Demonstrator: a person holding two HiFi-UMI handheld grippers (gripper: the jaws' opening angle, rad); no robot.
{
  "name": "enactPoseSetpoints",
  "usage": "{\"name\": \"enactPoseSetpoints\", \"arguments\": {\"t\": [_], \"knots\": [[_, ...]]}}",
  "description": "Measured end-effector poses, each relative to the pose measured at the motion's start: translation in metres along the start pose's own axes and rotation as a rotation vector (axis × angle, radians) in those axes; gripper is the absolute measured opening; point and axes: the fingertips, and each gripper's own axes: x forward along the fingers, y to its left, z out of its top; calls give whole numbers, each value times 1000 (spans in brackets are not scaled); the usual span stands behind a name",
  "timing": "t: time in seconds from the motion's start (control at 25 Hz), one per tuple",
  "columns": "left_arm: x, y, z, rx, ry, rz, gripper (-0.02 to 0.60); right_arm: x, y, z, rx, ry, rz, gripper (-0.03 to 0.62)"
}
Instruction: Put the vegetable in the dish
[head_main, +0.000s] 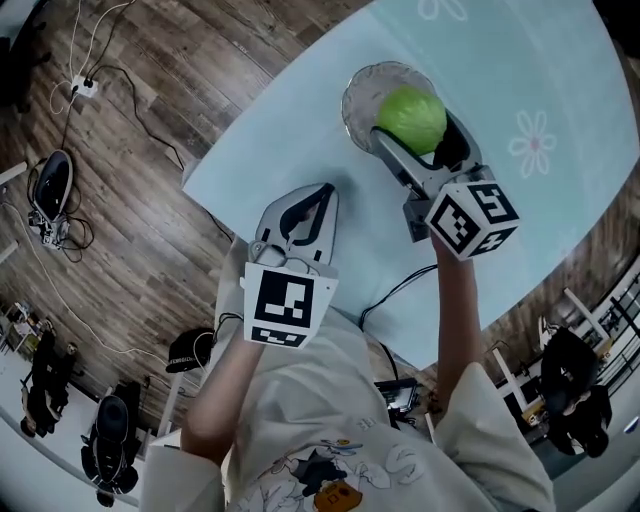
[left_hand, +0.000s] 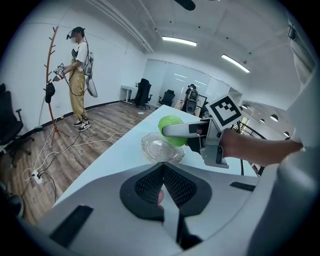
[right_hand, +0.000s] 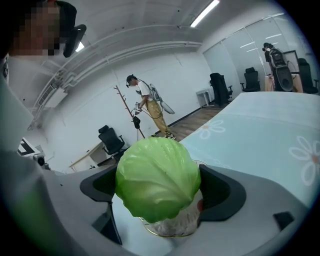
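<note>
A round green cabbage (head_main: 411, 117) (right_hand: 158, 178) is clamped in my right gripper (head_main: 428, 130), shut on it from both sides. It hangs just over a clear glass dish (head_main: 362, 98) (left_hand: 161, 148) on the pale blue table; part of the dish (right_hand: 172, 225) shows under the cabbage (left_hand: 171, 129) in the right gripper view. Whether the cabbage touches the dish I cannot tell. My left gripper (head_main: 318, 198) (left_hand: 162, 165) is shut and holds nothing, near the table's front edge, short of the dish.
The pale blue table (head_main: 560, 60) carries printed white flowers (head_main: 532, 140). A black cable (head_main: 395, 290) runs over its near edge. Wood floor with cables and a power strip (head_main: 84, 87) lies left. A person (left_hand: 77, 75) stands by a coat stand (left_hand: 50, 90).
</note>
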Motion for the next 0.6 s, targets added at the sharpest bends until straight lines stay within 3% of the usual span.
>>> {"name": "enactPoseSetpoints", "arguments": {"t": [0.24, 0.6], "knots": [[15, 6, -9, -21, 29, 31, 8, 26, -23, -19, -25, 120, -30, 494], [2, 7, -20, -11, 34, 37, 8, 42, -18, -46, -197, 310, -126, 494]]}}
